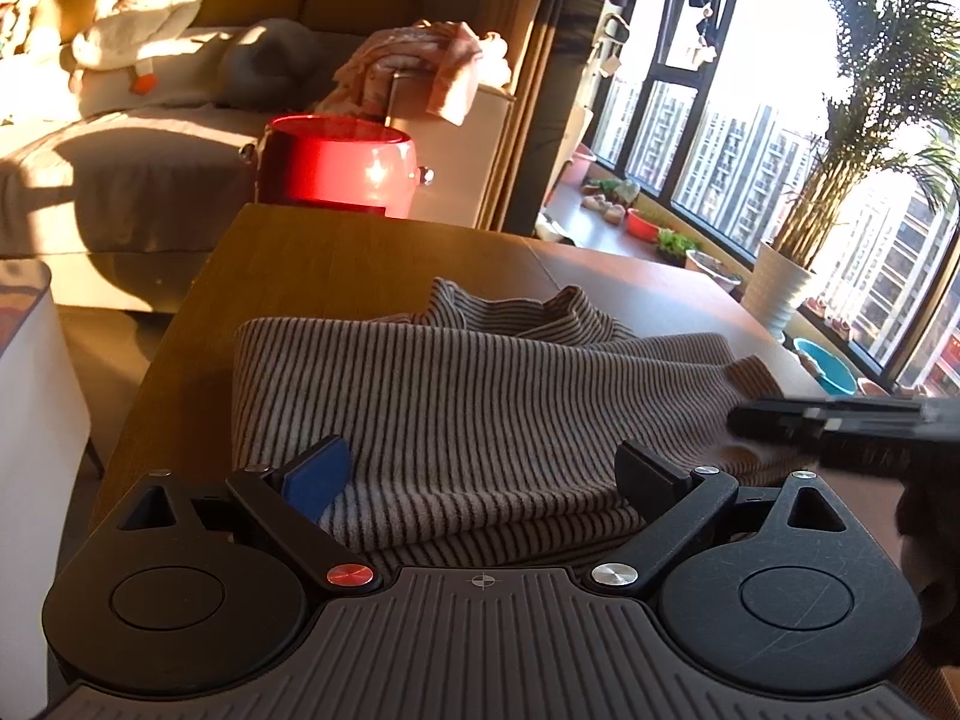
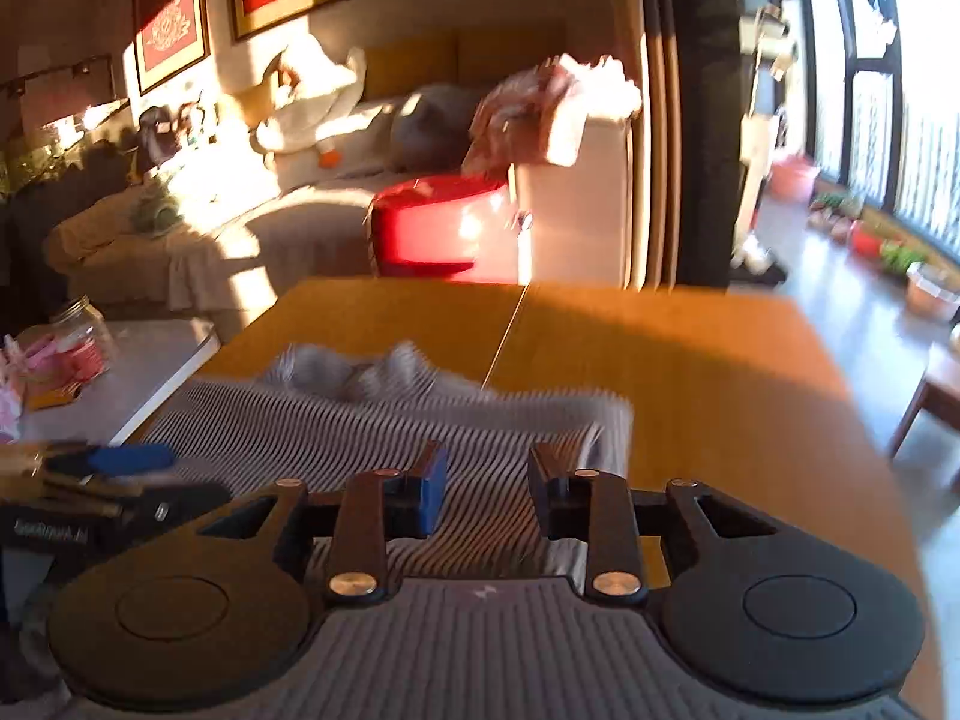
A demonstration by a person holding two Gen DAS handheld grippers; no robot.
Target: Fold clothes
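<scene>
A grey-and-dark striped garment (image 1: 480,396) lies partly folded on the wooden table (image 1: 336,264), its collar end bunched at the far side. My left gripper (image 1: 483,474) hovers over the garment's near edge, open wide, with nothing pinched between its jaws. My right gripper (image 2: 489,489) is over the garment's (image 2: 336,438) right near corner. Its jaws stand a narrow gap apart, the striped cloth shows through the gap, and the pads press on nothing. In the left wrist view, the right gripper's fingers (image 1: 780,423) reach in from the right over the cloth's edge. The left gripper's blue pad (image 2: 129,457) shows at the left.
A red round container (image 1: 336,162) stands beyond the table's far edge, beside a sofa (image 1: 120,180) with a plush goose (image 1: 138,18). A white side table (image 2: 138,372) with a glass jar (image 2: 84,336) sits to the left. A potted palm (image 1: 780,294) and windows are on the right.
</scene>
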